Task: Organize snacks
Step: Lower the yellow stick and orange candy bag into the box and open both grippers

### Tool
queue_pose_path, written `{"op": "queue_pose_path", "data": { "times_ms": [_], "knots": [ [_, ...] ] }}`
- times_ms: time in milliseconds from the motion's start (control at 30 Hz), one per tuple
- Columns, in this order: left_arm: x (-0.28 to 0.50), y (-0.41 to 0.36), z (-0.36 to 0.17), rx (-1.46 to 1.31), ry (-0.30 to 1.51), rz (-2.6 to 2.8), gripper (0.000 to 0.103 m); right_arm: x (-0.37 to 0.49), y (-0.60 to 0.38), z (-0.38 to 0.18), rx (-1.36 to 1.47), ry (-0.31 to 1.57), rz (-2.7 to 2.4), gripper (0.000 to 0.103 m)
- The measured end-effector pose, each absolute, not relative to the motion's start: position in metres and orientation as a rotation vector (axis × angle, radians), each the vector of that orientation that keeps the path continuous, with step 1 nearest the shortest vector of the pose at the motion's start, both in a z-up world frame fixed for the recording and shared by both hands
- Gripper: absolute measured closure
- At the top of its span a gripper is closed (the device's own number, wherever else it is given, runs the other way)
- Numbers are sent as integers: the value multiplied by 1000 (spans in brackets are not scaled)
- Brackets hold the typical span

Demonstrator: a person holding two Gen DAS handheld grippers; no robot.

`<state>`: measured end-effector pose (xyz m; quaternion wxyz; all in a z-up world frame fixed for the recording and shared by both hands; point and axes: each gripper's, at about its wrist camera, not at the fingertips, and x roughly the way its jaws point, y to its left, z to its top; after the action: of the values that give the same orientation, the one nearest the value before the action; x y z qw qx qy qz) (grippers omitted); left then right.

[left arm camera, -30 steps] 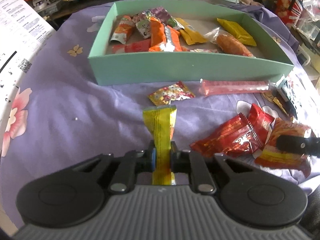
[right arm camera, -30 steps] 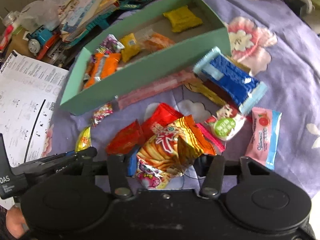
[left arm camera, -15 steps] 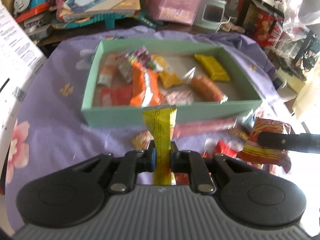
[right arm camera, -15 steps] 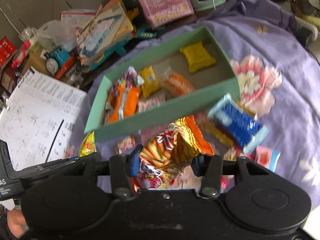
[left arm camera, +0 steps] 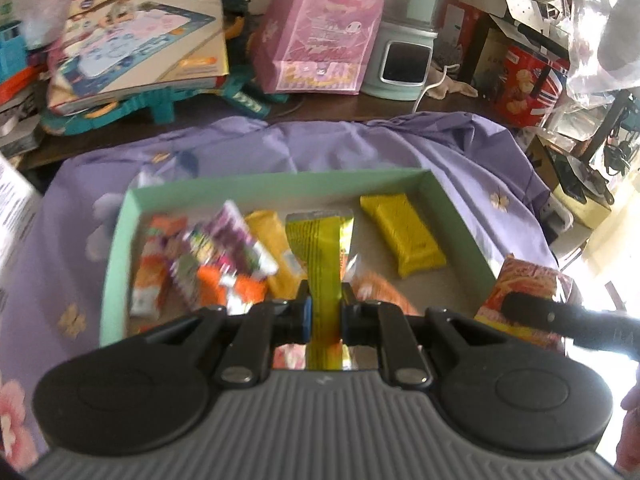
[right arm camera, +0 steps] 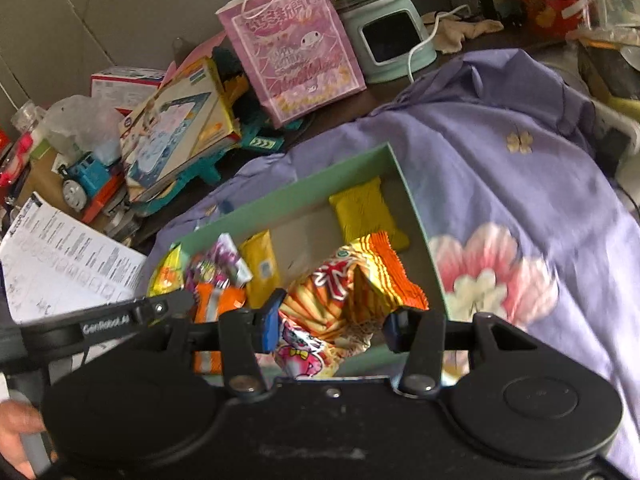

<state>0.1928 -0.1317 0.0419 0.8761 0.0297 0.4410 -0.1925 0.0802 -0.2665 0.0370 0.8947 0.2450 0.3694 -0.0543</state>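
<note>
A mint-green box [left arm camera: 116,248] [right arm camera: 424,232] lies on the purple floral cloth and holds several snack packets, among them a yellow bar [left arm camera: 402,236] [right arm camera: 366,210]. My left gripper [left arm camera: 324,314] is shut on a long yellow stick packet [left arm camera: 320,248], held in the air over the box's middle. My right gripper [right arm camera: 330,326] is shut on a crinkled orange-and-yellow snack bag [right arm camera: 348,292], held over the box's near right part. In the left wrist view that bag [left arm camera: 524,284] shows by the box's right wall, with one right finger across it.
Behind the cloth [right arm camera: 520,152] stand a pink gift bag [left arm camera: 320,28] [right arm camera: 292,48], a mint appliance [left arm camera: 404,56], stacked toy boxes [left arm camera: 140,48] and a blue toy train [right arm camera: 84,184]. A printed paper sheet [right arm camera: 60,264] lies at the left. A red tin [left arm camera: 528,84] stands far right.
Both grippers rose and moved forward from the loose snacks in front of the box to above the box itself, each still carrying its packet.
</note>
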Motion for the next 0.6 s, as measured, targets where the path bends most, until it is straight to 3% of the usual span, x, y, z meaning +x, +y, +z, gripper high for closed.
{"op": "queue_pose_path", "data": {
  "times_ms": [467,533,567,600],
  "knots": [
    [273,-188,-3,87,996,-385,87,143,-283,6,430,867,-119,51],
    [276,-191,-7,112,989,-351,57,144,-281,9,422,869,-122,31],
    [276,-192,-8,125,985,-331,17,143,-282,12,430,860,-130,2],
    [274,-191,-7,138,965,-309,0,140,-281,16,440,841,-138,0]
  ]
}}
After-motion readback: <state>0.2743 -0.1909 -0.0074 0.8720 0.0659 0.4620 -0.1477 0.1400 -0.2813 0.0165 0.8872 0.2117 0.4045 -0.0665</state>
